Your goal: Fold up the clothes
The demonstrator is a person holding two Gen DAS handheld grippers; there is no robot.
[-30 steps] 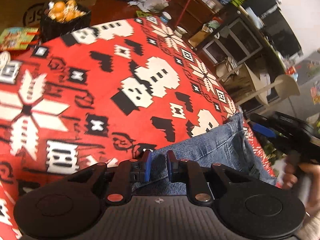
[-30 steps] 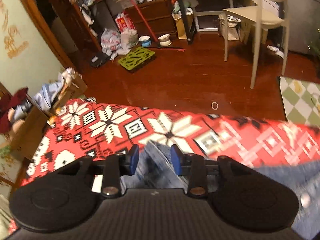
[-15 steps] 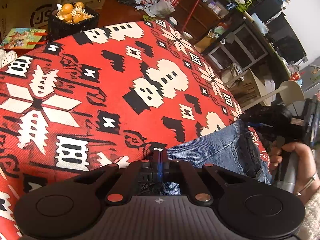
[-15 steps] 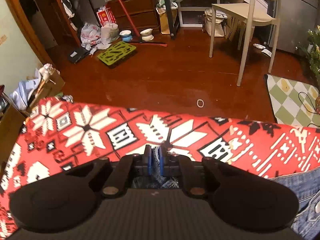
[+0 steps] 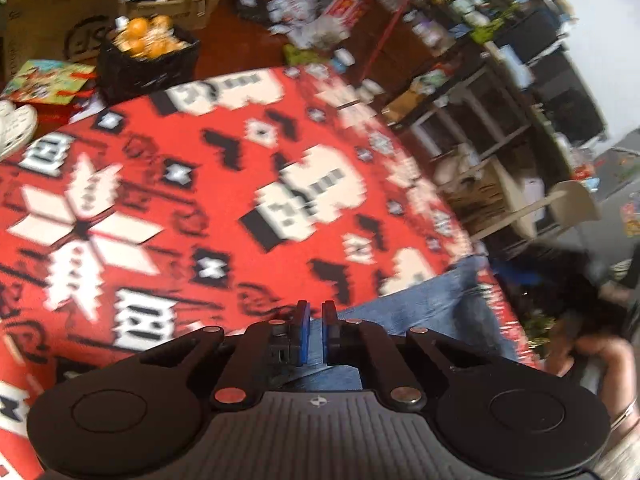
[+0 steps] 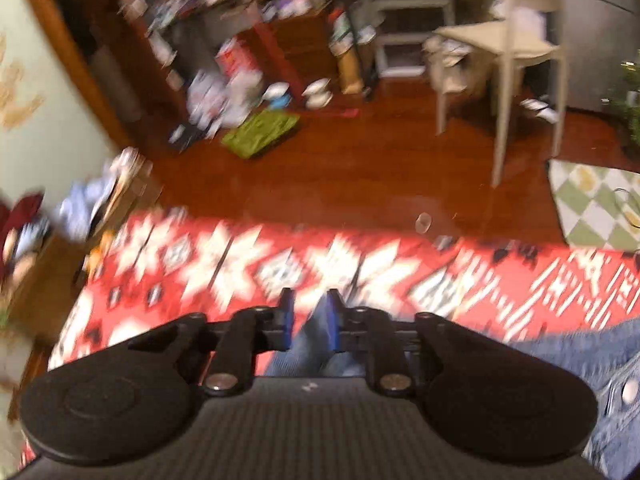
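Gripping looks finished on neither side: left gripper [image 5: 311,316] has its jaws a narrow gap apart, denim showing between them; right gripper [image 6: 309,312] stands wider, a fold of jeans [image 6: 316,344] between the pads but not visibly pinched. Jeans lie at the near edge of the red cloth [image 5: 160,208]. Frames blurred. Judged step: releasing or regrasping a jeans edge. Next: firm pinch both sides, then carry across.

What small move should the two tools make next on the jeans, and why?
Probably lift both tools clear of the jeans. The left tool and the right tool both show parted jaws, with denim lying loose between them on the red blanket.
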